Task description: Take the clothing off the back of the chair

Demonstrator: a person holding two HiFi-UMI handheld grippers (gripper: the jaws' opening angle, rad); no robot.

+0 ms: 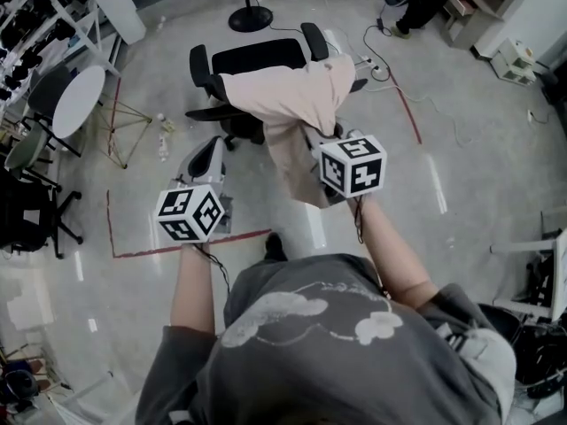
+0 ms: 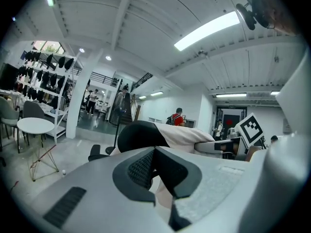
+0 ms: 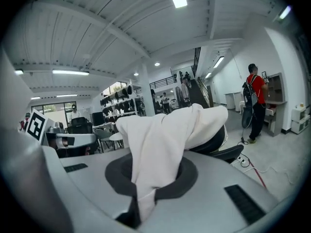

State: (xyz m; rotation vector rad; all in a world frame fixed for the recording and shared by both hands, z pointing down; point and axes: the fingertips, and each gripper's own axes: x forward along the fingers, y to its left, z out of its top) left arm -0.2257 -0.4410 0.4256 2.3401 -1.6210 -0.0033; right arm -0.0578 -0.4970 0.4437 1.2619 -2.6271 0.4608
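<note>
A pale pink garment [image 1: 283,96] lies draped over the backrest of a black office chair [image 1: 257,56], with one end hanging down toward me. My right gripper [image 1: 319,149] is shut on that hanging end. In the right gripper view the cloth [image 3: 165,135] runs down into the closed jaws of the right gripper [image 3: 153,178], in front of the chair [image 3: 218,140]. My left gripper [image 1: 208,159] hovers left of the hanging cloth, apart from it. In the left gripper view the left gripper [image 2: 154,152] has its tips together and nothing between them, pointing at the chair back [image 2: 138,136] and the garment [image 2: 182,132].
A round white table [image 1: 78,100] and dark chairs [image 1: 27,211] stand at the left. A stand's round base [image 1: 251,18] sits behind the chair. Red tape lines [image 1: 190,244] and cables [image 1: 372,60] cross the floor. A person in a red top [image 3: 255,101] stands at the far right.
</note>
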